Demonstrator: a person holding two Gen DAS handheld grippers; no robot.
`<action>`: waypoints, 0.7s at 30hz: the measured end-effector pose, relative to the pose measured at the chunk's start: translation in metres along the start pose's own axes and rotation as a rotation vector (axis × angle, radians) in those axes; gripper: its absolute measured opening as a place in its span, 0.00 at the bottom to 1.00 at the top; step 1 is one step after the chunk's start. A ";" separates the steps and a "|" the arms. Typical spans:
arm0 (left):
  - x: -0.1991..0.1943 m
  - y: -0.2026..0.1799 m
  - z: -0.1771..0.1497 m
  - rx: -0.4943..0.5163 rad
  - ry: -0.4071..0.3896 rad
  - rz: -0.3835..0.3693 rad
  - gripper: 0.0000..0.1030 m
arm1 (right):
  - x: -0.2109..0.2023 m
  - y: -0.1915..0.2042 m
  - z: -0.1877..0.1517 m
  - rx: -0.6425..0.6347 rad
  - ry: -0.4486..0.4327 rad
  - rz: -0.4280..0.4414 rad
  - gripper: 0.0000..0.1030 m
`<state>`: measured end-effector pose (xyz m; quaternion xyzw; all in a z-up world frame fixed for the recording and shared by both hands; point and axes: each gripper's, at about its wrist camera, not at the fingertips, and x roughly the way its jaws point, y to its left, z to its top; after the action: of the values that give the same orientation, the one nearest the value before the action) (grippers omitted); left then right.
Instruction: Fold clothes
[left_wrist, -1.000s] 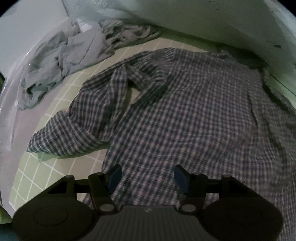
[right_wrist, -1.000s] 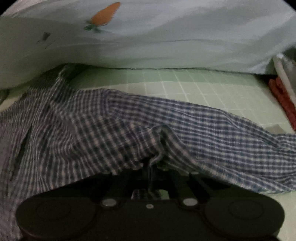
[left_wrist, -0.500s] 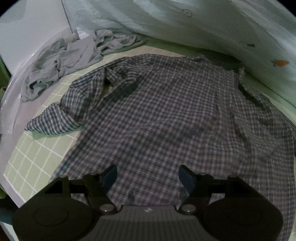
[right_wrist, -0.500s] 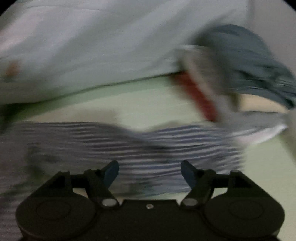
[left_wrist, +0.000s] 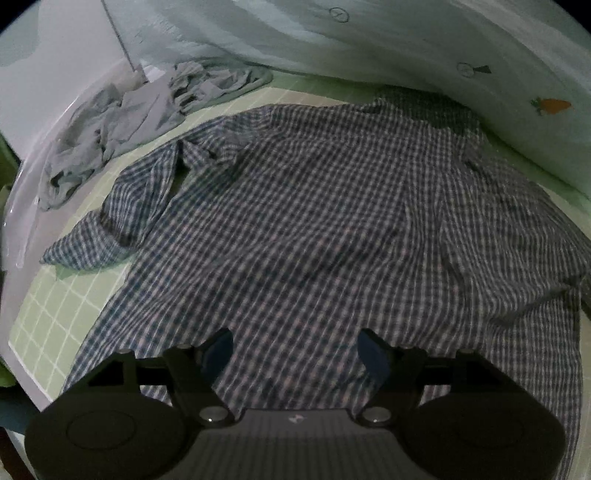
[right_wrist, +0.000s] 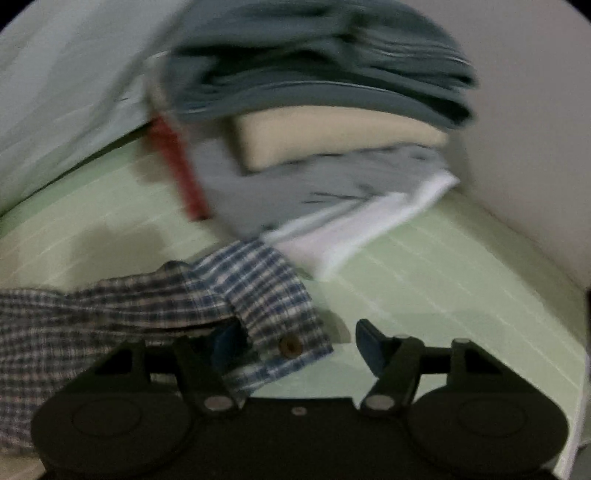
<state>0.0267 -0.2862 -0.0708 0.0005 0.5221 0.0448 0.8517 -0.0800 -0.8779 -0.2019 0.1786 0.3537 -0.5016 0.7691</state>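
A blue and white checked shirt (left_wrist: 314, 221) lies spread on the green grid mat (left_wrist: 48, 325), one sleeve bunched at its left side. My left gripper (left_wrist: 295, 345) hovers open over the shirt's near hem, with nothing pinched between its pads. In the blurred right wrist view the shirt's other sleeve ends in a cuff (right_wrist: 266, 288) with a brown button (right_wrist: 290, 345). My right gripper (right_wrist: 295, 341) has its jaws wide and closing, with the cuff lying between them near the left pad (right_wrist: 225, 339). The pads do not press on the cloth.
A crumpled grey garment (left_wrist: 122, 125) lies at the mat's far left. Pale bedding with a carrot print (left_wrist: 406, 48) rises behind the shirt. A stack of folded clothes (right_wrist: 332, 92) sits just beyond the cuff, beside a pale wall. Bare green mat (right_wrist: 443, 288) lies right of the cuff.
The right gripper let go of the bunched shirt fabric, opened, and swung right along the sleeve to the cuff. The left gripper drew back, so more of the shirt shows.
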 end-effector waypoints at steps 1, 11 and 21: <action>0.001 -0.001 0.002 0.006 -0.001 -0.001 0.73 | 0.001 -0.008 0.002 0.020 0.000 0.000 0.69; 0.000 0.025 -0.002 -0.005 -0.036 -0.007 0.77 | -0.018 -0.011 -0.003 0.000 0.012 -0.017 0.78; -0.012 0.102 -0.024 -0.130 -0.037 0.003 0.83 | -0.133 0.063 -0.105 -0.224 0.064 0.453 1.00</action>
<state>-0.0074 -0.1867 -0.0664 -0.0532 0.5023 0.0801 0.8594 -0.0943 -0.6983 -0.1827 0.1825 0.3824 -0.2682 0.8652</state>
